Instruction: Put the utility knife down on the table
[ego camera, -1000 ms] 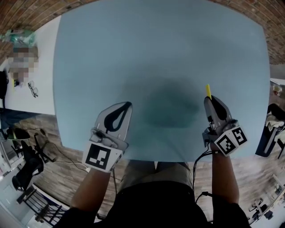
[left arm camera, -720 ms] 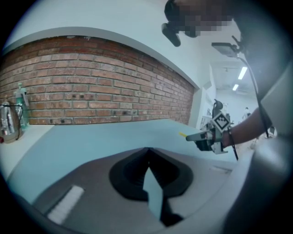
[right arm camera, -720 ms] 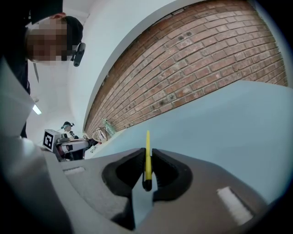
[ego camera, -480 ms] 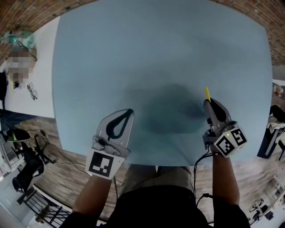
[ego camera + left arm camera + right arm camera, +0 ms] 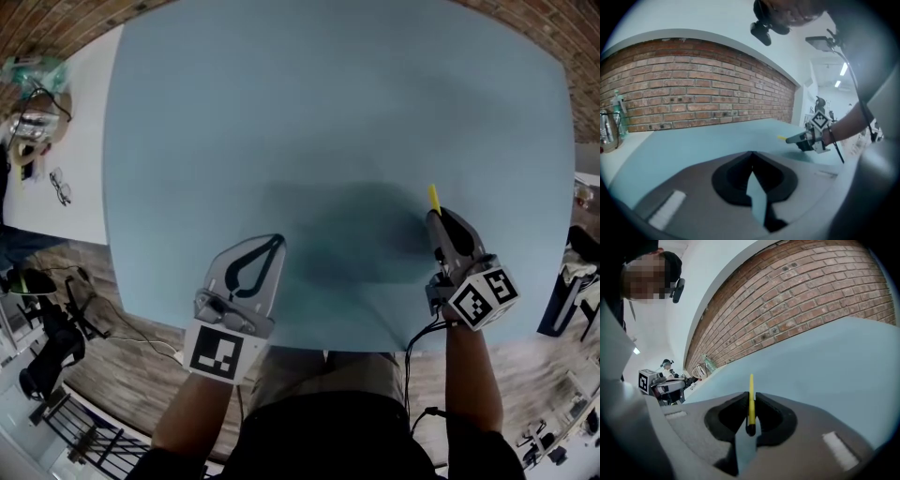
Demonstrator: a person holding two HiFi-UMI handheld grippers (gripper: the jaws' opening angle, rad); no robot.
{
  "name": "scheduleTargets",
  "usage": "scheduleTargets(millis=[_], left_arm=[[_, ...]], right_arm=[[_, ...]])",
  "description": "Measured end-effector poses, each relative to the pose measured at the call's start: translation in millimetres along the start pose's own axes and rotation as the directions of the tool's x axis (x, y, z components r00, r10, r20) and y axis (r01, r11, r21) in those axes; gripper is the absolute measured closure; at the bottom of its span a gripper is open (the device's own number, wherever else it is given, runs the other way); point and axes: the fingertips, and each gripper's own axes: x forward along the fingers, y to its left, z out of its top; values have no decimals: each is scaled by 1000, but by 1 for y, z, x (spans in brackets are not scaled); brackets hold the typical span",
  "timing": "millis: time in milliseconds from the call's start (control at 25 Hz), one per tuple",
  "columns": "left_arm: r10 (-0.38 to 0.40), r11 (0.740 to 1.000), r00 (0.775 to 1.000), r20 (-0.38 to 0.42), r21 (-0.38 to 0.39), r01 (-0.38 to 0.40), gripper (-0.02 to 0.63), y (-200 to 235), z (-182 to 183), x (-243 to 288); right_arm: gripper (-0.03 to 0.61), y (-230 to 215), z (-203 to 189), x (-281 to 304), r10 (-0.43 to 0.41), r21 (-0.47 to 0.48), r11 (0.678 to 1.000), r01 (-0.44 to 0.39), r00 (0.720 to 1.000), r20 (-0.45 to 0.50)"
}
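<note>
The slim yellow utility knife [image 5: 751, 397] isn't down yet: my right gripper [image 5: 438, 219] pinches it edge-on, tip poking forward, low over the near right of the pale blue table [image 5: 328, 112]. Lowering and letting go remain. My left gripper [image 5: 270, 246], closed on nothing, hovers alongside, angled downward

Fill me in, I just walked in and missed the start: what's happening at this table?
A person holds a claw in each hand over a light blue table. The right claw is shut on a thin yellow utility knife, which juts forward past its tips, low over the table's right side and not yet laid down. The left claw is shut and empty near the front edge.
</note>
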Motion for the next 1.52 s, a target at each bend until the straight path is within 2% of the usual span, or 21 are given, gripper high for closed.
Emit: scheduleTargets(millis=[360,640,760,920,1000,1120,1360,1520], left_arm=[[29,991,999,32,-130,-25,611,17,3,-2],[39,991,999,30,-127,-35,611,24,1,-6],[32,996,999,38,-79,-29,611,29,-2,-9],[41,994,998,44,-103,-37,611,31,4,-8],[32,997,999,41,-68,-29,611,33,0,-11],[33,996,998,46,-89,-29,611,32,5,-11],[40,992,998,54,-125,-33,611,30,13,-12],[19,997,998,55,-77,-15,611,30,10,-15]], right_arm=[[531,-2,-2,5,0,-18,1000,0,1000,-30],[528,-6,-1,8,-32,-17,999,31,999,-42],[528,-6,-1,8,-33,-13,999,32,999,-44],[528,-6,-1,9,-37,-15,999,37,998,-45],[523,-7,-1,9,-47,-16,999,46,998,-40],[408,-7,2,9,-60,-38,998,59,998,-31],[405,0,4,9,-43,-55,998,42,999,-26],[405,2,9,7,-56,-82,995,55,998,-15]])
